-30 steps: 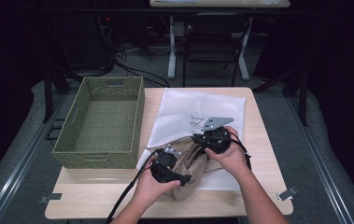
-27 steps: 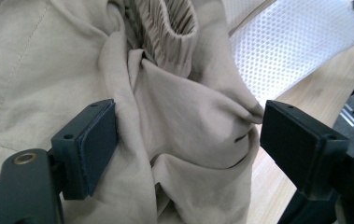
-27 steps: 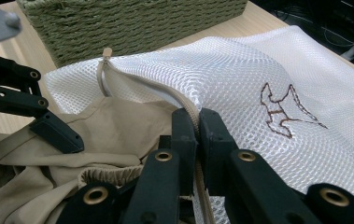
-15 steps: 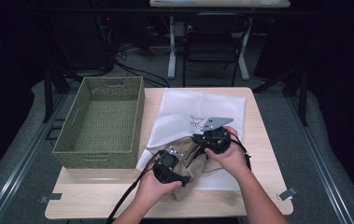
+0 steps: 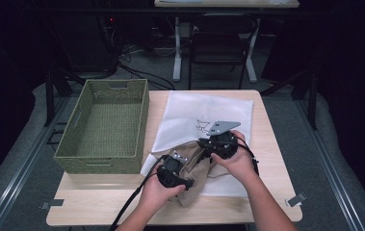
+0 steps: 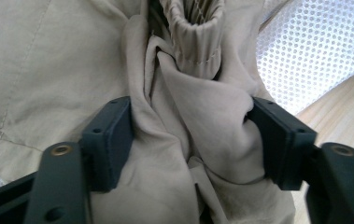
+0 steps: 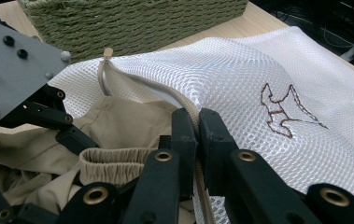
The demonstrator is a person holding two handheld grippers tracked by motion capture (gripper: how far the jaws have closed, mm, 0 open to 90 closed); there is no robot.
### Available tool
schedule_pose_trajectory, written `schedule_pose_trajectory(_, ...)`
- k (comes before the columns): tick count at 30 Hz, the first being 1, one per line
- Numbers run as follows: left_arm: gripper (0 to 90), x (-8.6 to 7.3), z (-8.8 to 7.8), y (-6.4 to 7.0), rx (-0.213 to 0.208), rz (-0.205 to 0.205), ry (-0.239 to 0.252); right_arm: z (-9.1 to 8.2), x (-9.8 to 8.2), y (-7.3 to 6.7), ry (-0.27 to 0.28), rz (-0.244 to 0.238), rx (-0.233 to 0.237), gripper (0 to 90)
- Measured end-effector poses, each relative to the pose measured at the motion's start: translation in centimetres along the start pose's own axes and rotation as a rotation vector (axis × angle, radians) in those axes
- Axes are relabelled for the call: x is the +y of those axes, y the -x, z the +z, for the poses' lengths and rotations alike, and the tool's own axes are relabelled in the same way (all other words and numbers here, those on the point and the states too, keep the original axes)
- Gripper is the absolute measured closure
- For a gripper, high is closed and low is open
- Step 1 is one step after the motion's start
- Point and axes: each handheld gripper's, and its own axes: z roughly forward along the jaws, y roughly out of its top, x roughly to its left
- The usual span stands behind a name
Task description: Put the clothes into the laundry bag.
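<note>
Right tongs (image 7: 198, 135) pinch the mesh bag (image 7: 277, 74) rim; left tongs (image 6: 188, 140) have just been closing on the beige garment (image 6: 48, 70), bunched at the bag's mouth on the counter (image 5: 267, 202). We expect fabric may snag there if pushed unevenly.

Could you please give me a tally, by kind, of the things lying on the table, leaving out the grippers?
Basket: 1, green woven
Mesh bag: 1, white
Garment: 1, beige cloth, partly inside the bag's mouth
Total: 3
</note>
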Motion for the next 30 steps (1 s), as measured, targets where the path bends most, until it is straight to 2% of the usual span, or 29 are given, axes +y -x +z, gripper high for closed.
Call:
schedule_pose_trajectory(3, 36.4, -0.04, 0.19, 0.00, 0.003, -0.003, 0.002, 0.02, 0.00, 0.00, -0.001, 0.000, 0.000, 85.7)
schedule_pose_trajectory(5, 38.0, -0.04, 0.31, 0.08, 0.017, 0.014, -0.005, 0.01, 0.01, -0.02, 0.000, -0.001, -0.001, 85.7)
schedule_pose_trajectory(8, 39.2, -0.04, 0.44, 0.23, 0.025, 0.018, -0.001, -0.01, 0.02, -0.03, -0.001, -0.004, -0.001, 85.7)
schedule_pose_trajectory(18, 44.8, -0.19, 0.47, 0.01, 0.013, 0.013, 0.016, 0.07, 0.04, -0.15, -0.005, -0.009, 0.000, 85.7)
schedule_pose_trajectory(21, 49.6, -0.30, 0.48, -0.11, 0.004, 0.022, 0.025, 0.10, 0.04, -0.20, -0.007, -0.010, 0.000, 85.7)
schedule_pose_trajectory(25, 55.4, -0.48, 0.45, -0.32, -0.012, 0.005, 0.041, 0.10, 0.05, -0.24, -0.007, -0.008, 0.000, 85.7)
schedule_pose_trajectory(30, 62.5, -0.34, 0.29, -0.23, -0.009, -0.008, 0.038, 0.10, 0.07, -0.29, -0.006, -0.011, 0.000, 85.7)
